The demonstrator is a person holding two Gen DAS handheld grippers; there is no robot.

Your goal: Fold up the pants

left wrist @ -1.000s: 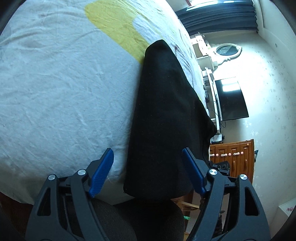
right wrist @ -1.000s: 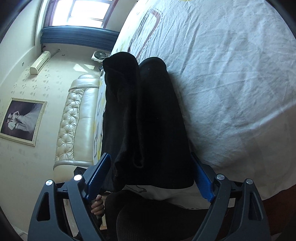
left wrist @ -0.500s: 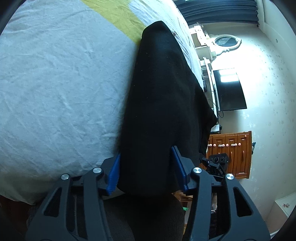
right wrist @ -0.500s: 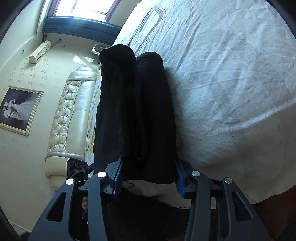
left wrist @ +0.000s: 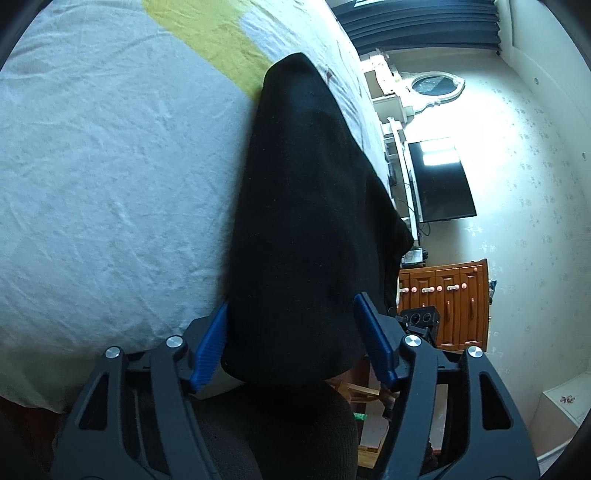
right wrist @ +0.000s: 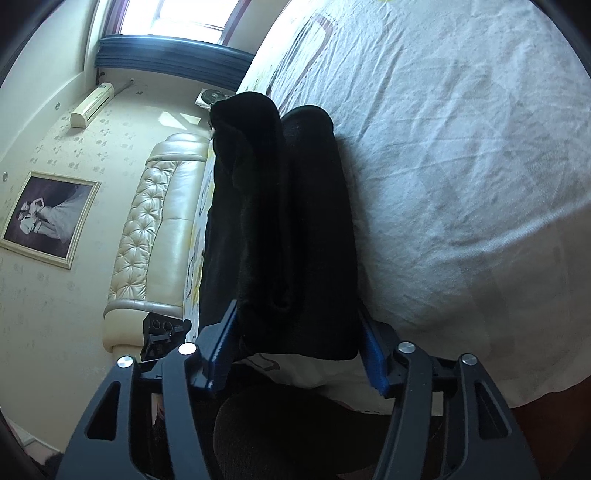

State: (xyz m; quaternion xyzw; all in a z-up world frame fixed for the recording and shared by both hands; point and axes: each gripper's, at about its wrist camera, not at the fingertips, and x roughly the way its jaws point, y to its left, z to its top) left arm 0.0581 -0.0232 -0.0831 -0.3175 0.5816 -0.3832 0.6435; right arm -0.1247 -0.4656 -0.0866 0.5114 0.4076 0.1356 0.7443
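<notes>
Television (left wrist: 441, 181) left view, headboard (right wrist: 155, 236) right, pants (right wrist: 284, 229)

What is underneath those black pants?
The black pants lie on a bed's wrinkled pale sheet, with a yellow patch near their far end. Whatever is directly beneath the fabric is covered.

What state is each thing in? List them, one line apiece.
Black pants: folded lengthwise, lying flat on the bed, near end between both tongs.
Left tongs: fingers astride the pants' end, grip unclear.
Right tongs: fingers astride the pants' end, grip unclear.
Bedsheet: spread, lightly wrinkled.
Television: off.
</notes>
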